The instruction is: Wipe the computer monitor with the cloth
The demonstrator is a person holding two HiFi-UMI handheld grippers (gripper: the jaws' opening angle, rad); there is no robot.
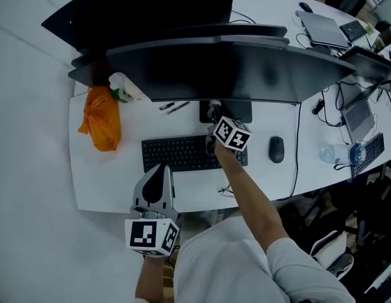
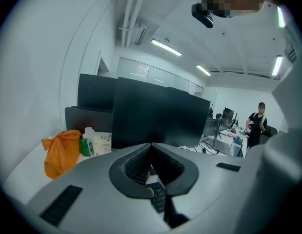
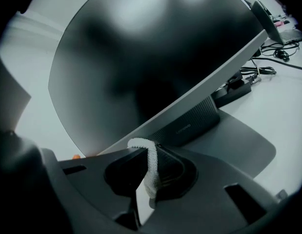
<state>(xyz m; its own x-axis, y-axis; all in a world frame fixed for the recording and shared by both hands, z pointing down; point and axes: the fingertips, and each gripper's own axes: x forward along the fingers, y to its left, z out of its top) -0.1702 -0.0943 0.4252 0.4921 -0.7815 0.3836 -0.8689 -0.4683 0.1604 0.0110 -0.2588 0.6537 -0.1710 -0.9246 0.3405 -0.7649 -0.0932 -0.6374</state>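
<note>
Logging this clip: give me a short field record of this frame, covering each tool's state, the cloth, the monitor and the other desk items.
left tool: jaws together, empty, held over the near edge of the desk
right tool: shut on cloth, raised near the monitor's lower edge
monitor: dark screen, upright on its stand
cloth on screen: cannot tell
other items: keyboard, mouse, orange bag
</note>
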